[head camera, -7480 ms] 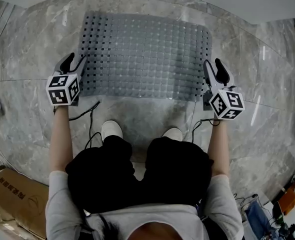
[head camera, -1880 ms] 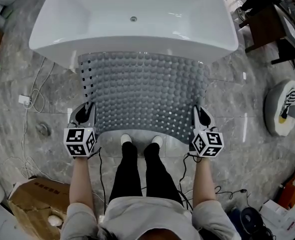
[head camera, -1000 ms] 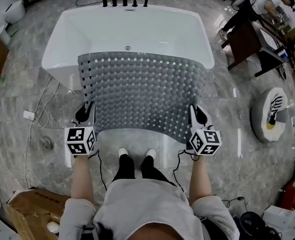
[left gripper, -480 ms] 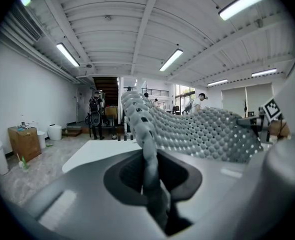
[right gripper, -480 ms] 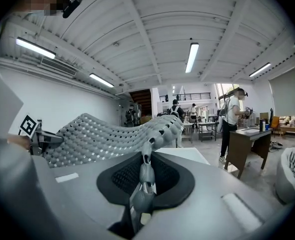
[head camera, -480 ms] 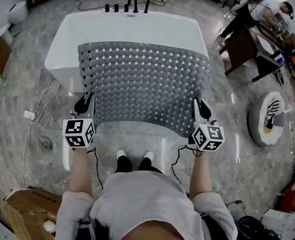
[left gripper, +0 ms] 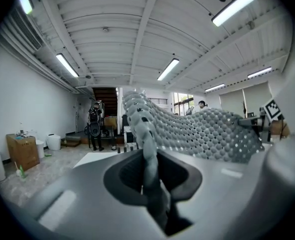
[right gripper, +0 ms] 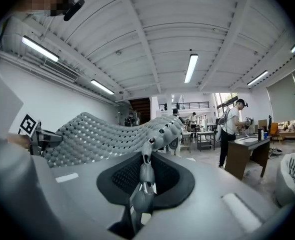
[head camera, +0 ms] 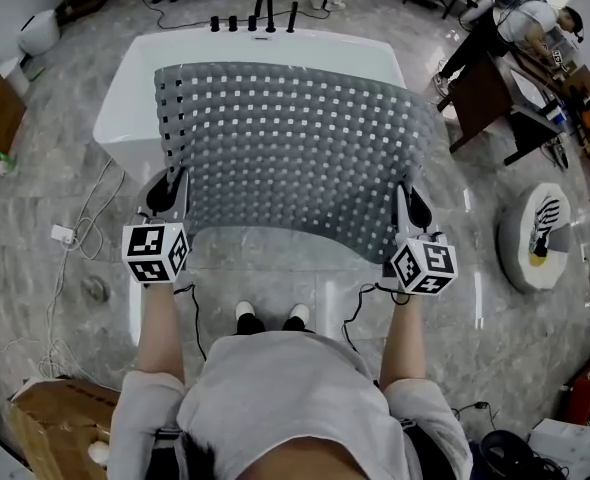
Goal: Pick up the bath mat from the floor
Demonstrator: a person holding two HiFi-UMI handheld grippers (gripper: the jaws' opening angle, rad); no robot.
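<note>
Drooping along its near edge, the bath mat (head camera: 295,148) looks soft and rubbery, fairly light but floppy, and its studded, perforated sheet is probably grippy rather than slick. Holding it by both side edges close to the near corners seems the sound way to carry it spread. It hangs clear of the floor (head camera: 55,168), stretched out in front of the person over the bathtub (head camera: 115,118). The left gripper (head camera: 173,183) pinches its left edge between closed jaws, and the right gripper (head camera: 410,203) pinches its right edge. There are one mat, two grippers and one bathtub.
</note>
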